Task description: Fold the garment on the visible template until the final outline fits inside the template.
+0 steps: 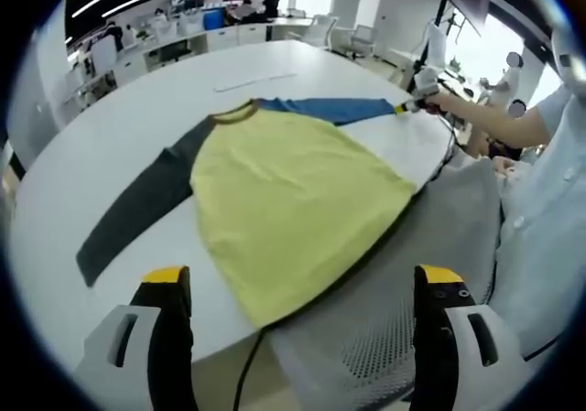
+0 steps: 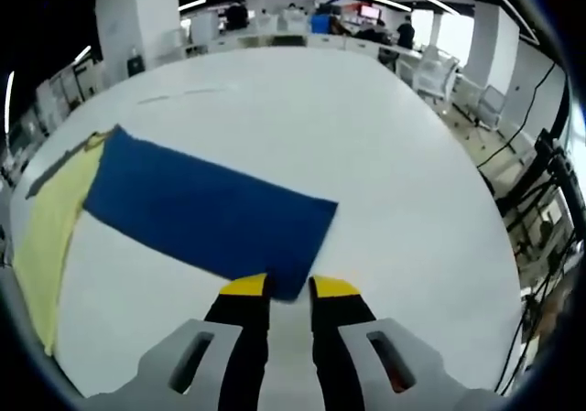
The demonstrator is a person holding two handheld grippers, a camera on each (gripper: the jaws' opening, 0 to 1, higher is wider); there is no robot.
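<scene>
We see yellow shirt flat on white table. Right gripper pinches blue sleeve cuff, jaws narrow. Left gripper hovers off table edge, jaws wide, holding nothing.

Left gripper held low, jaws spread wide apart with yellow tips, nothing between them. Right gripper with jaws drawn close together, yellow tips pinching the edge of the blue sleeve. In the left gripper view, the right gripper far off at the upper right, at the sleeve's end, held by a hand on an outstretched bare forearm leading to a light short-sleeved shirt.
</scene>
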